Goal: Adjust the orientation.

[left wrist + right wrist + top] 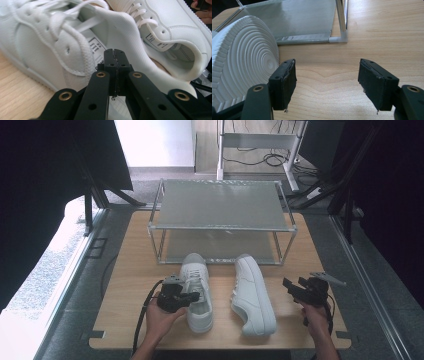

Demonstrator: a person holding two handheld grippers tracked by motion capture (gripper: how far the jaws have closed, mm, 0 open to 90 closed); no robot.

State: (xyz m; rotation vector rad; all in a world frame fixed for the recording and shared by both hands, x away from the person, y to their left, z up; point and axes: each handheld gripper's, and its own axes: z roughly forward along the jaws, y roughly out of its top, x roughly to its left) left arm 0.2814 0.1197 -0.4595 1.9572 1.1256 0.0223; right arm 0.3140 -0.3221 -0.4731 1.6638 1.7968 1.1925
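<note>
Left white sneaker (196, 292) stands upright; right white sneaker (254, 295) lies on its side.

A light wooden table (130, 270) carries a two-tier metal shoe rack (222, 220); two white sneakers (197, 292) lie just before the rack.

Shoe label (97, 47) print too small

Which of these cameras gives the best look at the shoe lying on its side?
The high view: it takes in the whole tipped shoe beside the upright shoe held by the left gripper. The left gripper view catches its laces and opening; the right gripper view shows its ridged sole.
</note>
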